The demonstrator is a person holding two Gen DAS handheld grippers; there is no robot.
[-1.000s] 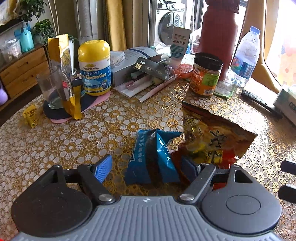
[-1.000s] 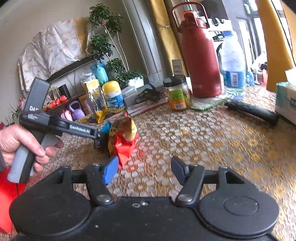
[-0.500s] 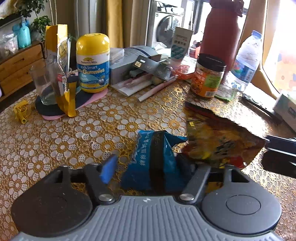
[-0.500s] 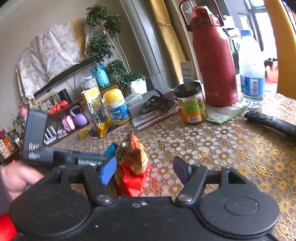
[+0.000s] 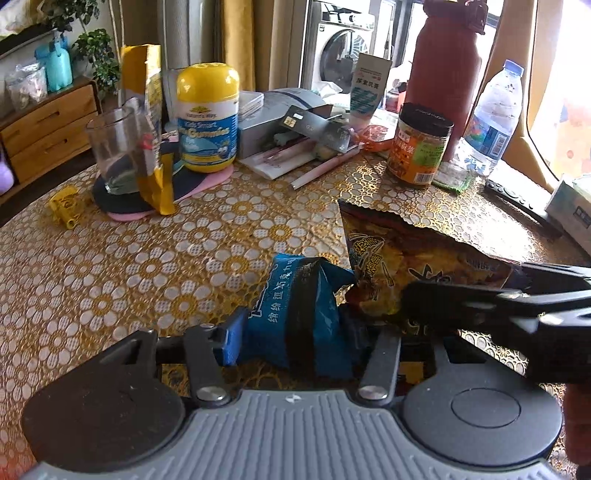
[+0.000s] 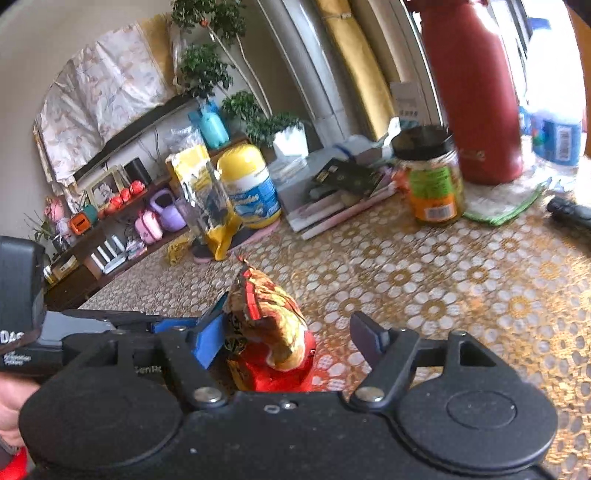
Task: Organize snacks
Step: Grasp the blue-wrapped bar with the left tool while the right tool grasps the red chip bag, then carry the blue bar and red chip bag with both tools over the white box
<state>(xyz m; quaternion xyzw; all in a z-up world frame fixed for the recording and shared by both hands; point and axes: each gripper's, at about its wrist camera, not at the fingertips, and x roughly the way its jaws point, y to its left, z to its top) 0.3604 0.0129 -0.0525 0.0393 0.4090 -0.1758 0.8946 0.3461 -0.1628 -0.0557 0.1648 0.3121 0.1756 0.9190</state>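
Here, left gripper (image 5: 299,339) jaws have just closed onto the blue packet (image 5: 299,314); right gripper (image 6: 288,341) jaws, just widening, straddle the red-and-gold bag (image 6: 271,332) unclamped; the crowding bag could be nudged aside.

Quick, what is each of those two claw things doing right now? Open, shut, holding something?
Left gripper: fingers have just been closing, now pressed on the blue snack packet.
Right gripper: fingers have just been opening; open around the red and yellow snack bag, not gripping it.

red flask (image 5: 445,70), water bottle (image 5: 493,118), glass (image 5: 112,147)

A home: washing machine (image 5: 341,51), curtains (image 5: 236,33), houseplants (image 6: 207,66) and a cluttered dining table (image 5: 147,258).
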